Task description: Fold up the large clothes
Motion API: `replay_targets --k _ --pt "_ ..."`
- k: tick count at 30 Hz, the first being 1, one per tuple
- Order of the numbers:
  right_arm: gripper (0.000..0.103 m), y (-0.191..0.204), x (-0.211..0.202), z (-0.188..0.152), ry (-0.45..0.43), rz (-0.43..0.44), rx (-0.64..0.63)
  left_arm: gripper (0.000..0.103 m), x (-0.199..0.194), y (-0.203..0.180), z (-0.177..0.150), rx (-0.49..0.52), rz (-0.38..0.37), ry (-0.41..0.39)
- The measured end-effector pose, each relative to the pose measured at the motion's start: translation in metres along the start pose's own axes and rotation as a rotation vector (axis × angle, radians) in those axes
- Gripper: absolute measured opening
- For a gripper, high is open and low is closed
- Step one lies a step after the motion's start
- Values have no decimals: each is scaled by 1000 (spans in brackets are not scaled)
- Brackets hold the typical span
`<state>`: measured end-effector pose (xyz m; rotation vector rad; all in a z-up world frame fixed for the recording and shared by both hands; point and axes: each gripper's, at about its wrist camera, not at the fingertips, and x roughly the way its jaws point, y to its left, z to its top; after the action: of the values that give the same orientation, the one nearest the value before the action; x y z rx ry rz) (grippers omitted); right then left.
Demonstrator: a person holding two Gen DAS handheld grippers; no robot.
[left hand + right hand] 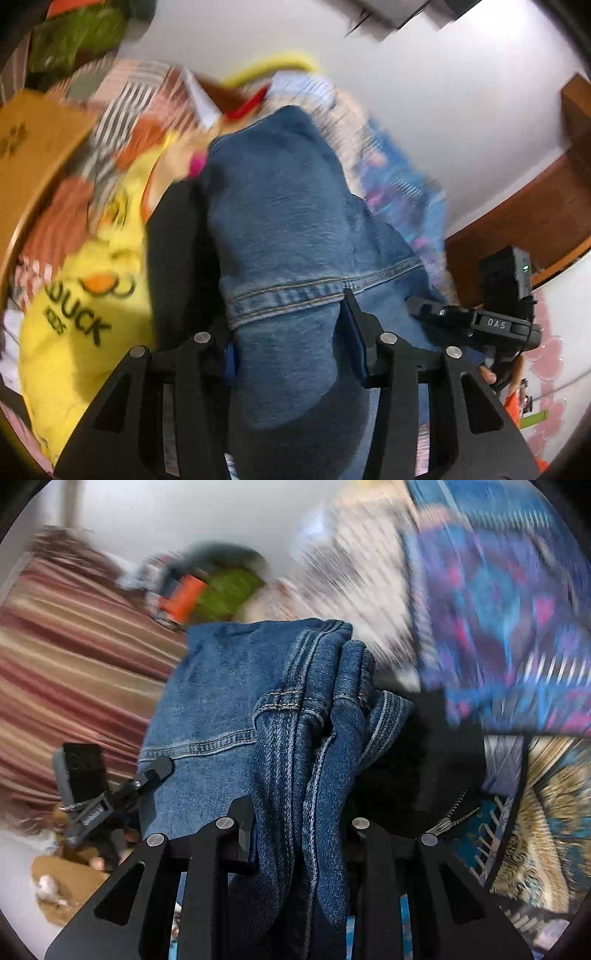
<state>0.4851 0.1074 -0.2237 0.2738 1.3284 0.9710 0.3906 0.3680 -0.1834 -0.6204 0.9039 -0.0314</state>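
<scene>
Left claw, right claw both clamp denim jeans; keep hems level, tension even while folding.

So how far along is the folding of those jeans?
Midway. The jeans already look doubled over in layers, and the left gripper and right gripper each clamp them and hold them up. Still left: laying them down flat and finishing the fold.

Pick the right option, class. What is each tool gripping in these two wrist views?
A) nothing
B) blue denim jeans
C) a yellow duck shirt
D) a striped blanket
B: blue denim jeans are pinched between the fingers of the left tool and of the right tool.
</scene>
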Motion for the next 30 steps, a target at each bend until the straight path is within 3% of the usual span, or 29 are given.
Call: replay_targets --k 2,5,7,11,13,17,21,25,30 --pt "25 -11 6 -3 1 12 11 55 3 4 -8 19 -22 -29" --pt "31 -13 -1 -3 -3 -4 4 61 -1 -4 -13 40 15 -56" --pt "32 -4 -9 -8 -16 -74 -35 63 -5 -9 -18 34 41 -60" --pt "56 23 -20 -28 -82 -310 -187 70 -13 -13 -27 61 85 -70" --pt "60 32 -26 -42 -95 -369 -252 75 -17 -13 -37 72 114 -75" --pt "65 37 -41 -70 -129 -408 -304 83 -33 -15 -69 77 159 -80" --pt "69 25 -44 -79 -111 -380 -239 86 -38 -12 -93 81 241 -96" --pt "69 26 -53 -88 -82 -380 -175 85 -38 -12 -100 22 273 -80" --pt "69 52 -87 -107 -132 -387 -256 83 -60 -38 -103 64 337 -98"
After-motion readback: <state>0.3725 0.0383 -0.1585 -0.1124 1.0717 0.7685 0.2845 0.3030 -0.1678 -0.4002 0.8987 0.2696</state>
